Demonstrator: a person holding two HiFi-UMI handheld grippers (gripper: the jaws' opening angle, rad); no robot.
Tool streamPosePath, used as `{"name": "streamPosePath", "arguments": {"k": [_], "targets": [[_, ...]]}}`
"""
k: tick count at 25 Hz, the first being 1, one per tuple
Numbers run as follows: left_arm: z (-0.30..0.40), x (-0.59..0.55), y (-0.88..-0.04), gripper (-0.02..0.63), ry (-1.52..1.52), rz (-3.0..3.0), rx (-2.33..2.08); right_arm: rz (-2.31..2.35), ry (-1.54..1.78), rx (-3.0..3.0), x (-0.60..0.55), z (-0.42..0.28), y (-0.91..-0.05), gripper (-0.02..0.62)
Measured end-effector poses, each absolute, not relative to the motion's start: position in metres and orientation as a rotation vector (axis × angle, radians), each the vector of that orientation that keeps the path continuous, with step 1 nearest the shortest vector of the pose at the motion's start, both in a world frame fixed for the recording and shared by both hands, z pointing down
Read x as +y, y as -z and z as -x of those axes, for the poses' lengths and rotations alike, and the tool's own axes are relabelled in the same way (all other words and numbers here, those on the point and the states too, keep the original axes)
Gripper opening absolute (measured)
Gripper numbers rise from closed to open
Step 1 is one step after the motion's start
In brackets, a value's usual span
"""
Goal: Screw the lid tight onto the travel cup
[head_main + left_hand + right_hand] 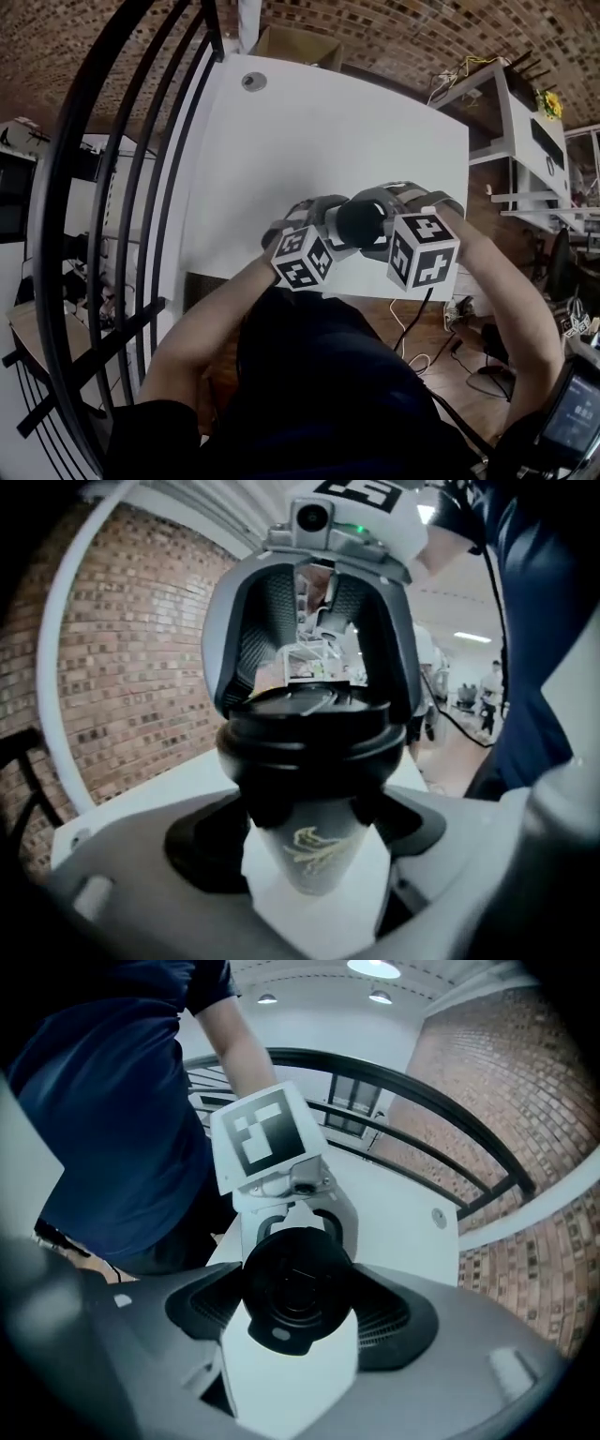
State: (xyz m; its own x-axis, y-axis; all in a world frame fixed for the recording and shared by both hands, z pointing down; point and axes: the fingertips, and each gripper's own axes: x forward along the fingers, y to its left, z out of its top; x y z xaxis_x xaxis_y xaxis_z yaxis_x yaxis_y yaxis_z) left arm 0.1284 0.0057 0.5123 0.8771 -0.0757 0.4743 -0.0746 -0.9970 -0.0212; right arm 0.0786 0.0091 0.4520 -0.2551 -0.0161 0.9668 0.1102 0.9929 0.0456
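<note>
The travel cup point(314, 855) is up in the air by the near edge of the white surface point(309, 131), not standing on it. Its black lid point(298, 1283) sits on top. My left hand-held gripper point(309, 822) pinches the cup just under the lid. My right hand-held gripper point(298, 1316) pinches the lid from above. If I twist with the lid tipped, it could go on crooked, I think. The cup gets thinner lower down, so it might slip and fall.

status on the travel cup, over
Left tongs shut on grey travel cup with gold logo. Right tongs shut on its round black lid, seated on top. Over white table's near edge; nothing blocking.
</note>
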Motion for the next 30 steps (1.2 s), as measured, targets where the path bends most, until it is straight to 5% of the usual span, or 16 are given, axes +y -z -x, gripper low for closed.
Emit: {"name": "streamPosePath", "arguments": {"k": [11, 22, 30], "targets": [[-0.133, -0.010, -0.521, 0.425, 0.807, 2.918, 0.940, -0.143, -0.011, -1.735, 0.010, -0.075, -0.456, 0.371], [-0.133, -0.006, -0.523, 0.432, 0.777, 2.995, 0.751, -0.226, -0.090, -1.838, 0.001, -0.079, -0.456, 0.373], [-0.063, 0.017, -0.526, 0.454, 0.897, 3.128, 0.707, -0.340, 0.007, -1.998, 0.001, -0.080, -0.449, 0.407]]}}
